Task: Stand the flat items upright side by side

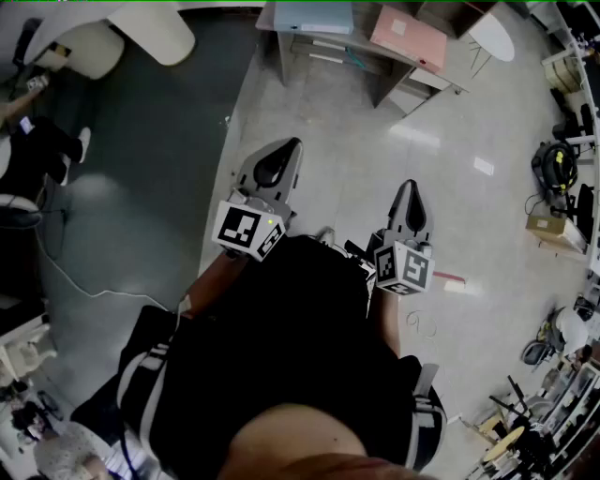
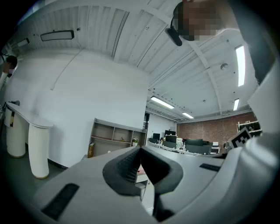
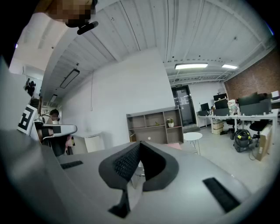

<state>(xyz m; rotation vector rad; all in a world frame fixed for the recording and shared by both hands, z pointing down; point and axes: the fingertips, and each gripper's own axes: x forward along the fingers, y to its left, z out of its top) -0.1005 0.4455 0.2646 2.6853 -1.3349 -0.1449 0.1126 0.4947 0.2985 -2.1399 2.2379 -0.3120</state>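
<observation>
No flat items lie within reach. In the head view my left gripper (image 1: 284, 146) and right gripper (image 1: 409, 187) are held in front of the person's body, above the floor, both pointing forward. Each one is shut with nothing between its pads. The left gripper view looks along the shut left gripper (image 2: 140, 148) toward a white wall and ceiling. In the right gripper view the shut right gripper (image 3: 140, 143) points across the room. A desk (image 1: 361, 37) with a pink flat item (image 1: 409, 37) and a blue-grey one (image 1: 314, 16) stands ahead.
An open shelf unit (image 3: 154, 126) and a small round white table (image 3: 193, 137) stand against the far wall. White column-like stands (image 2: 37, 148) are at the left. A person (image 1: 33, 150) sits at the far left; boxes and gear (image 1: 553, 225) line the right side.
</observation>
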